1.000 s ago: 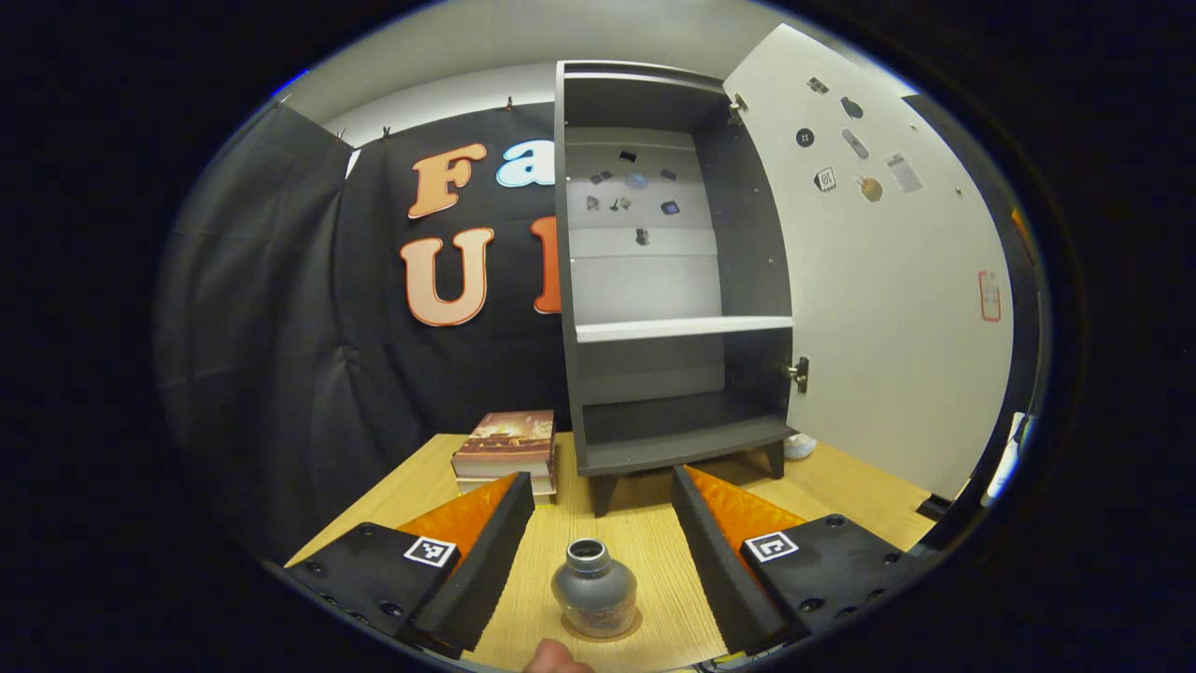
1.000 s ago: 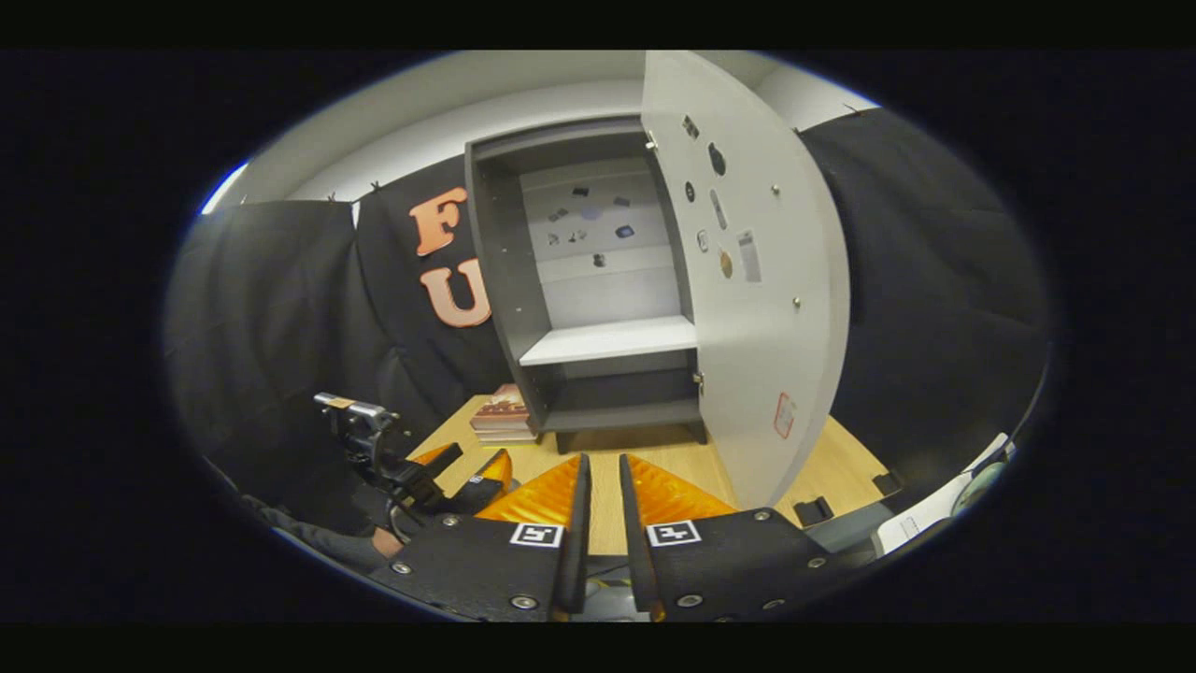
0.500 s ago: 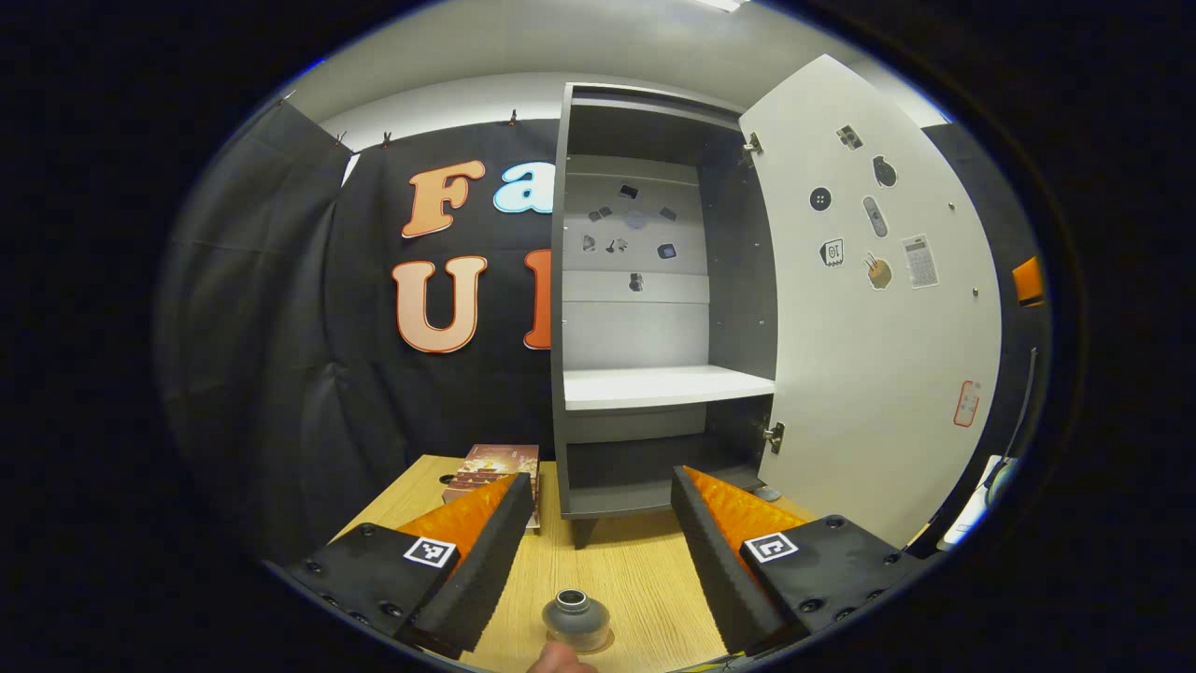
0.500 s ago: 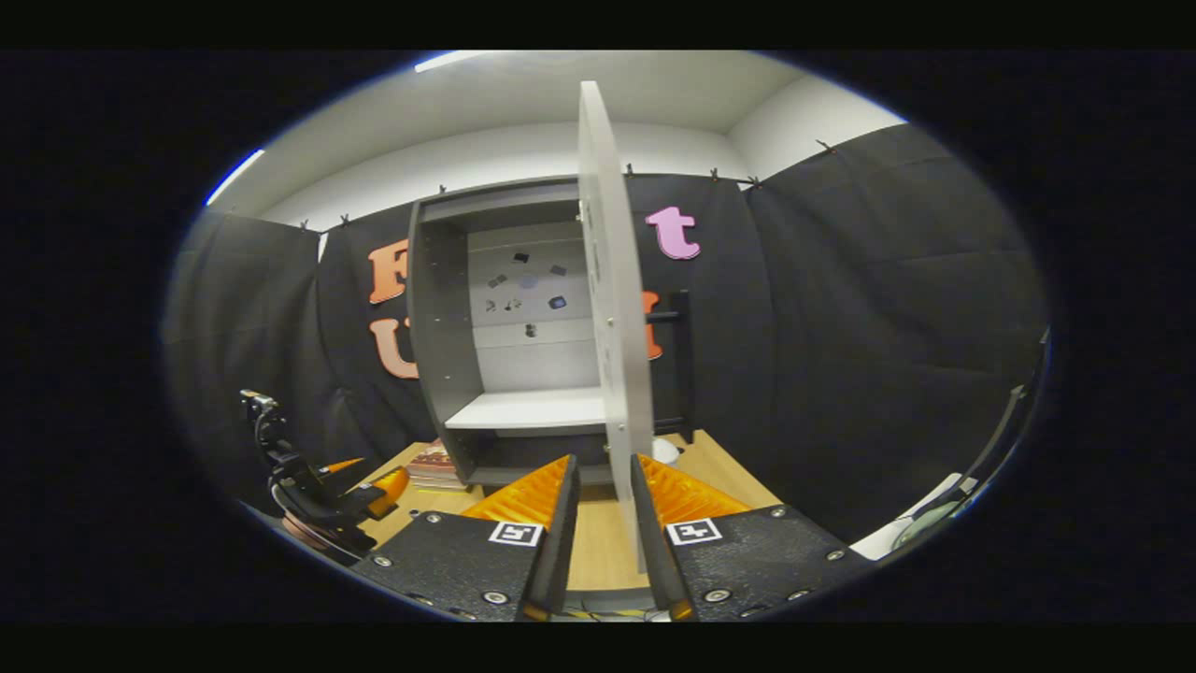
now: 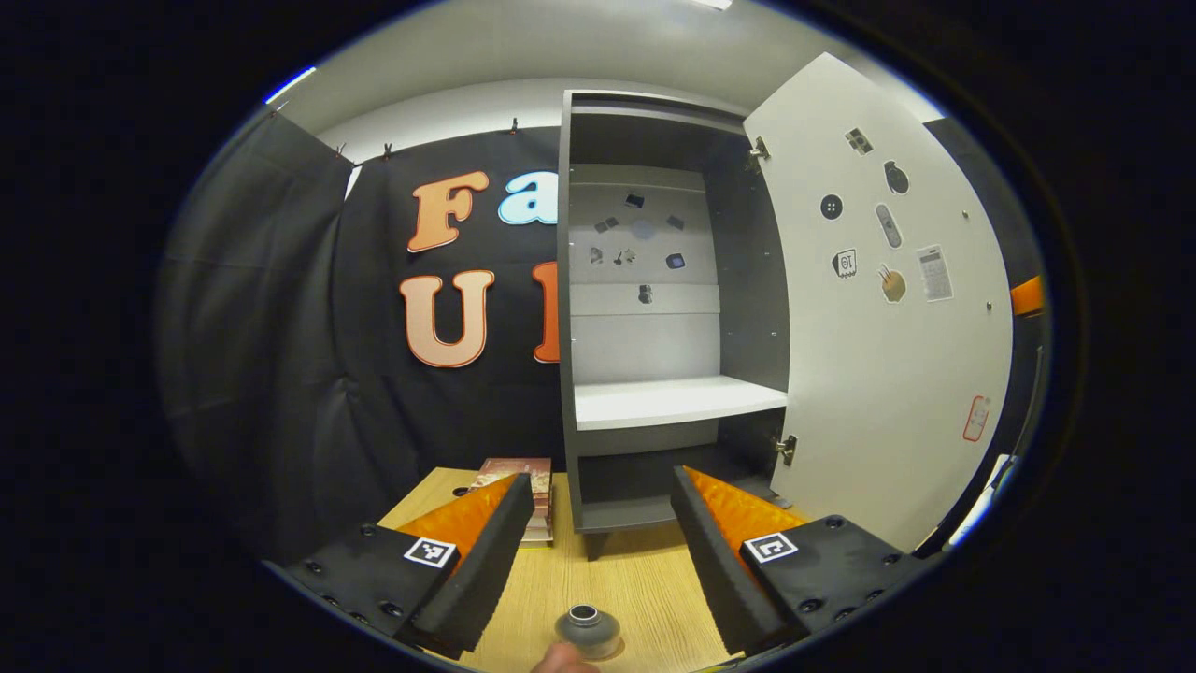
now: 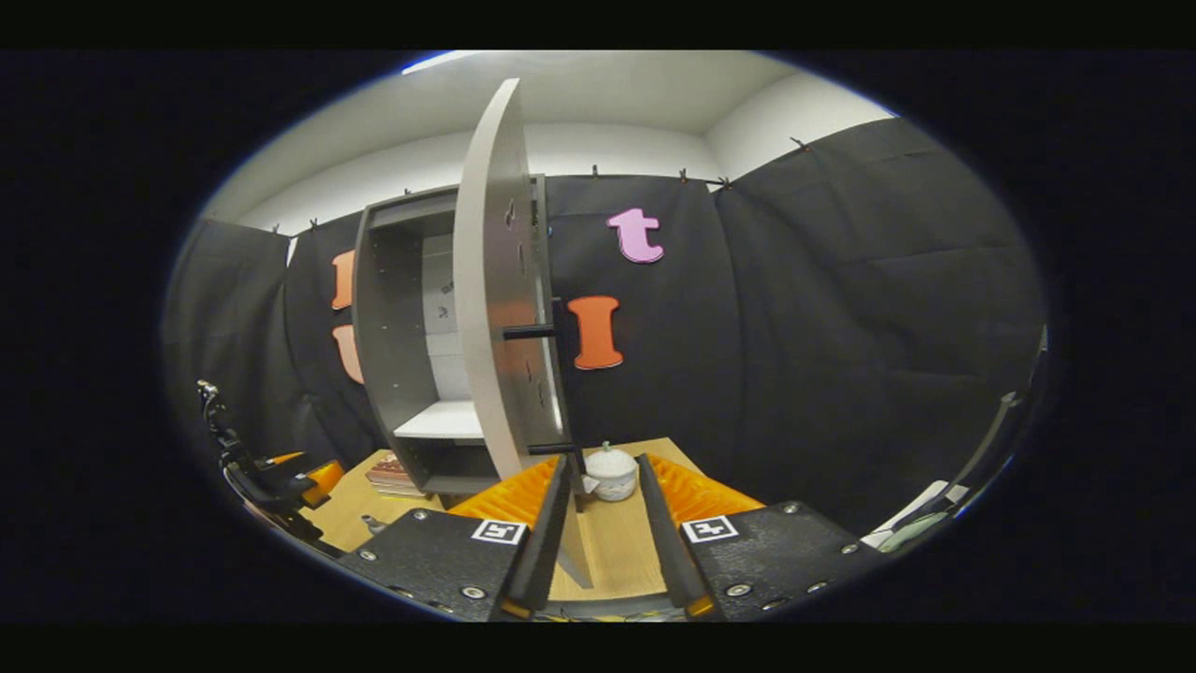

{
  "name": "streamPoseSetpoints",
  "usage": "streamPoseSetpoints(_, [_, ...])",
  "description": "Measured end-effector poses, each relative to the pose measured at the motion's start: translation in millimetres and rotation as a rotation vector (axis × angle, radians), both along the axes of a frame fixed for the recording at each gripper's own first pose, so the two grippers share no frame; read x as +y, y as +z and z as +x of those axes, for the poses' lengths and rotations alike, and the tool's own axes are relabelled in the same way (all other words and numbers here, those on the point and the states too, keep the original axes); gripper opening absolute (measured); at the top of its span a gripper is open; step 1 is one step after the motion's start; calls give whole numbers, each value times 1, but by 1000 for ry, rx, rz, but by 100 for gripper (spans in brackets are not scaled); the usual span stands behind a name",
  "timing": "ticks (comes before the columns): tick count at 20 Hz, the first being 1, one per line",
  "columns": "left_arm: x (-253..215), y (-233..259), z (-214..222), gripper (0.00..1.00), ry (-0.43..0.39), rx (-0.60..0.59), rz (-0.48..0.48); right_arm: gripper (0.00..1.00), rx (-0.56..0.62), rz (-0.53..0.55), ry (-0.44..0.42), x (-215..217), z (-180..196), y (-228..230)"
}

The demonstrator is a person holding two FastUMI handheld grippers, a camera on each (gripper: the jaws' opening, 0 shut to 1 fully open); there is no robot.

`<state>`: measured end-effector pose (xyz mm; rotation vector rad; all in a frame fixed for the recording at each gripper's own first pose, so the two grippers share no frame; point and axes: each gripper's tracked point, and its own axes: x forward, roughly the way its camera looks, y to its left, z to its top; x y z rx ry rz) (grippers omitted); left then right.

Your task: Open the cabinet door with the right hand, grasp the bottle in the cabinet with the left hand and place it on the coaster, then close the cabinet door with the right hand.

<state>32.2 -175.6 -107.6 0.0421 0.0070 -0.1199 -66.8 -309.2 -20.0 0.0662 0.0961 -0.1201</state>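
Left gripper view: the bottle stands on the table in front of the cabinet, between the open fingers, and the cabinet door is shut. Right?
Not quite. The cabinet door is open, swung to the right of the cabinet, as the left gripper view shows. The rest holds: the bottle stands on the table between the left gripper's open fingers.

Cabinet (image 5: 654, 280): tall, dark grey carcass with a pale back panel and one white shelf; stands upright on short legs on the wooden desk (image 5: 645, 579). Cabinet door (image 5: 888, 308): pale grey, hinged on the cabinet's right side, swung wide open; stickers on its inner face, a dark bar handle on its outer face. Bottle (image 5: 587, 628): small, grey, round-bodied, open-necked; upright on the desk in front of the cabinet. Coaster: not discernible beneath it.
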Motion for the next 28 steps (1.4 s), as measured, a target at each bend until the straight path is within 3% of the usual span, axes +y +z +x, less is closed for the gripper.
streamPoseSetpoints(8, [18, 0, 5, 96, 36, 13, 13, 60, -3, -11, 45, 8, 19, -3])
streamPoseSetpoints(15, [33, -5, 10, 96, 55, 22, 5, 60, -9, -13, 75, 33, 17, -1])
streamPoseSetpoints(28, [84, -10, 16, 96, 140, 39, 4, 62, -5, 16, 374, 167, 54, -7])
